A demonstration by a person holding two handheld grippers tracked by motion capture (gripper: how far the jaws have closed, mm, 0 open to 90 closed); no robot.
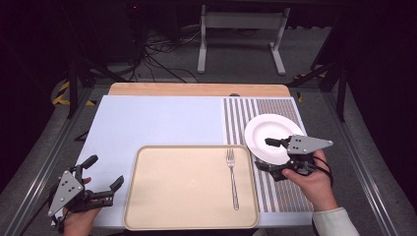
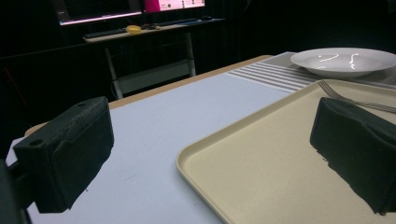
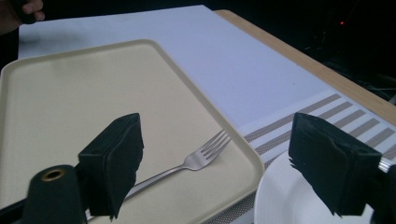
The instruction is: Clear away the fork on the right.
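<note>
A white round plate [image 1: 273, 132] sits on the striped placemat [image 1: 280, 191] at about 3 o'clock on the desk [image 1: 157, 118], just beside the right rim of the beige tray [image 1: 172, 196]. The plate is plain and glossy, shallow, with a broad rim that catches streaks of light in the left gripper view [image 2: 345, 60]. The right gripper [image 1: 268, 155] hovers over the plate's near edge at its 6 o'clock side, jaws spread wide and holding nothing; in the right gripper view one jaw stands above the plate's rim [image 3: 289, 200] and the other above the tray [image 3: 70, 93]. A silver fork [image 1: 232, 177] lies in the tray along its right side, tines toward 12 o'clock. The left gripper [image 1: 105, 172] hangs at 8 o'clock off the tray's left edge, jaws likewise released and empty, well apart from the plate.
</note>
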